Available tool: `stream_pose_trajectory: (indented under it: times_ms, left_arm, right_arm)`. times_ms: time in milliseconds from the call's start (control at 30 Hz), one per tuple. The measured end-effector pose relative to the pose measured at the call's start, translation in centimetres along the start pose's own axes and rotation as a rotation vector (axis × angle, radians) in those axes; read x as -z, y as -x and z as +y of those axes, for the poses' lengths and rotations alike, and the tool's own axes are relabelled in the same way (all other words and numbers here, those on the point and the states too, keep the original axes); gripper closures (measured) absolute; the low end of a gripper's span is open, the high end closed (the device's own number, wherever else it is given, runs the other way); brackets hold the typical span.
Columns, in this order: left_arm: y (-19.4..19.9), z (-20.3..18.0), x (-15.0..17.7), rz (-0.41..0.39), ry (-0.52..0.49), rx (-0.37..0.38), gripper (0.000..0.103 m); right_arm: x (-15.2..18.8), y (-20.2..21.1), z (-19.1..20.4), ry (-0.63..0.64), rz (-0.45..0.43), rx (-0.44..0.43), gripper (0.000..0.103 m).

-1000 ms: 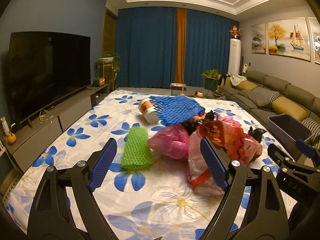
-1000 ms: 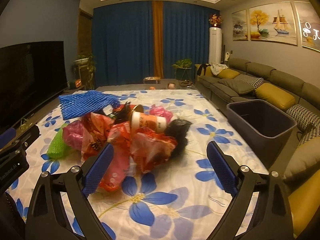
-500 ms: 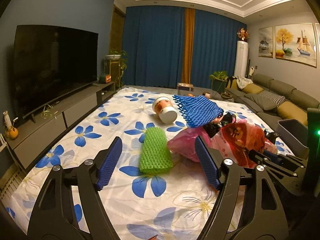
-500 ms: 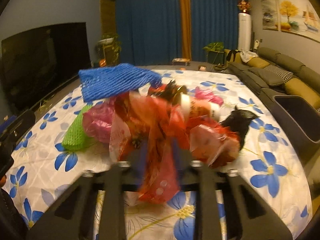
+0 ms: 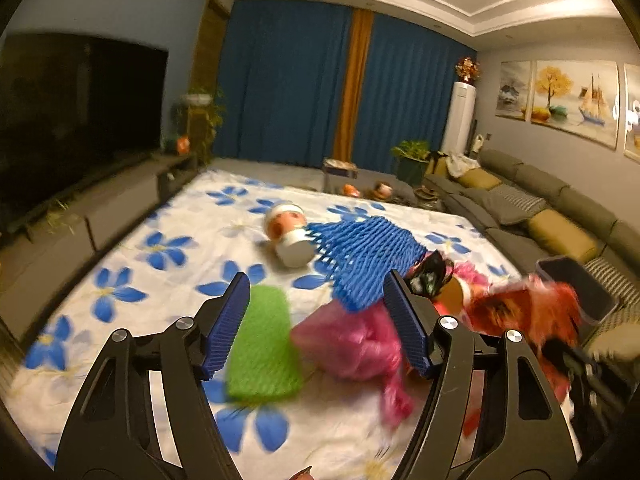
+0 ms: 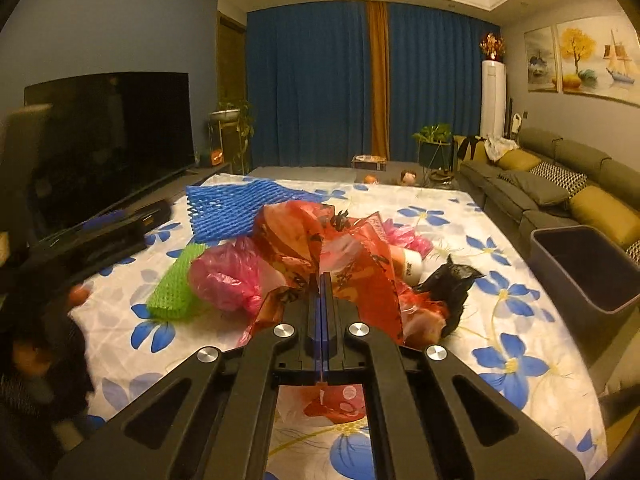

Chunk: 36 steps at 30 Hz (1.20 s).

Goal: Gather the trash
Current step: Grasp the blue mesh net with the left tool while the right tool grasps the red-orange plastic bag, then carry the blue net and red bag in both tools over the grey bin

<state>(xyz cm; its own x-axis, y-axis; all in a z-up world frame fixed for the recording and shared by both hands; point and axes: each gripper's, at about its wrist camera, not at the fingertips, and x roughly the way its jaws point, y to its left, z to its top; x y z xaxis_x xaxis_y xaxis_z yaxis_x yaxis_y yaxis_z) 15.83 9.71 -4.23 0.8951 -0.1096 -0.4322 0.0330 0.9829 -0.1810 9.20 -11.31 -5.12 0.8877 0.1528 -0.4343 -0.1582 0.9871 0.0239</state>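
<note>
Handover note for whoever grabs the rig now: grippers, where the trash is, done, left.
Right gripper: shut on the red bag, pinching its film.
Left gripper: jaws closing, nothing between the pads yet; green net and pink bag lie just ahead.
Also on the sheet: blue net, cup, black bag.
Bin: at the sheet's right edge; nothing visible inside from here.
Done: red bag gripped.
Left: bin it, then everything else.

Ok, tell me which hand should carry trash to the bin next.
Right. The right gripper is already shut on the red bag, and the bin stands on its side. The left gripper holds nothing; its jaws are closing over the pink bag.
</note>
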Motion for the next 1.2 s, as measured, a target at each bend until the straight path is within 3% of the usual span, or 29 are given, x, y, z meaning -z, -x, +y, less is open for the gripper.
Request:
stream_pose_trajectory:
  times_ms: [133, 200, 367, 400, 567, 900, 1200]
  left_arm:
    - [-3.3, 0.6, -1.1, 0.072, 0.062, 0.068, 0.036]
    - [-4.6, 0.5, -1.2, 0.111, 0.073, 0.095, 0.044]
    - [-6.8, -0.1, -1.1, 0.186, 0.077, 0.141, 0.092]
    - [-6.8, -0.1, -0.9, 0.19, 0.085, 0.152, 0.097]
    - [-5.0, -0.2, -1.1, 0.135, 0.098, 0.152, 0.1]
    - [3.8, -3.1, -4.2, -0.074, 0.019, 0.182, 0.1]
    - [5.7, -8.4, -2.8, -0.093, -0.072, 0.258, 0.1]
  right_arm:
    - [-0.3, 0.7, -0.5, -0.002, -0.013, -0.003, 0.102]
    - [-0.5, 1.0, -0.6, 0.001, -0.022, -0.004, 0.102]
    - [-0.7, 1.7, -0.9, 0.001, -0.033, -0.005, 0.102]
    - [-0.7, 1.9, -1.0, -0.001, -0.034, -0.005, 0.102]
    - [-1.0, 2.8, -1.8, -0.01, -0.046, -0.003, 0.102]
    - [-1.8, 5.5, -5.2, -0.074, -0.088, 0.014, 0.102]
    - [-2.0, 7.7, -9.2, -0.115, -0.123, 0.081, 0.102]
